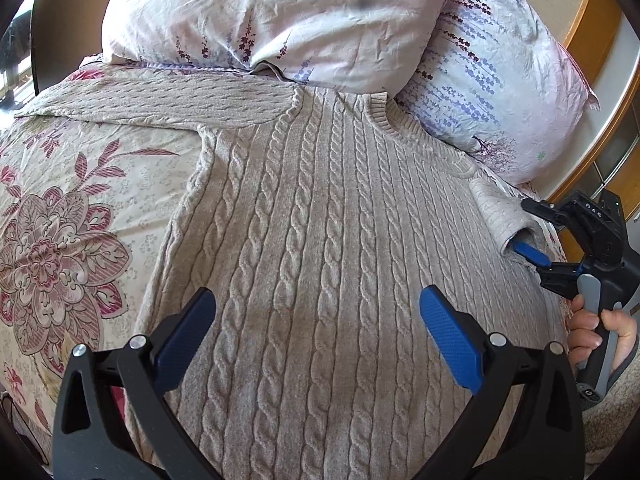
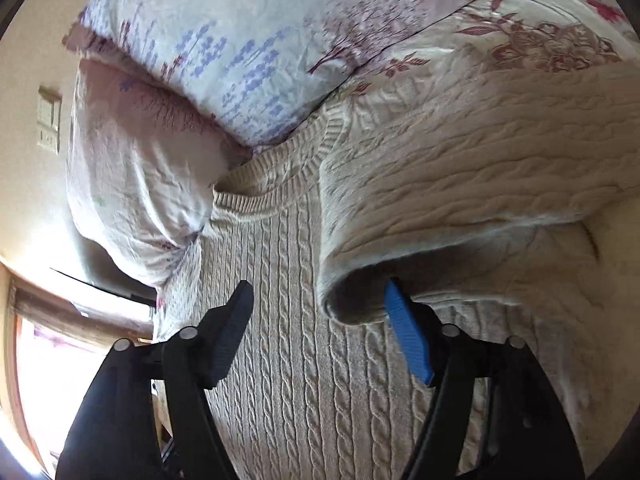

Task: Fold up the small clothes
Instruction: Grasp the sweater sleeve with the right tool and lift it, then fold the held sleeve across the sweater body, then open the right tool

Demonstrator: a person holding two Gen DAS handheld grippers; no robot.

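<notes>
My left gripper [image 1: 316,336] hangs over the lower body of the cable-knit sweater [image 1: 320,248], its blue fingers [image 1: 452,344] spread wide with nothing between them. The sweater lies flat on the floral bedspread [image 1: 60,220], its neckline up against the two pillows [image 1: 280,20] at the head edge of the bed. One sleeve [image 1: 160,100] stretches out straight toward the bed's left edge. At the right edge, my right gripper [image 2: 320,320] is spread apart, with the blue finger [image 2: 408,332] slid into the open cuff of the other sleeve [image 2: 460,184] and the black finger outside it, so the jaws straddle the cuff's edge without pinching it. That sleeve drapes across the sweater's body.
</notes>
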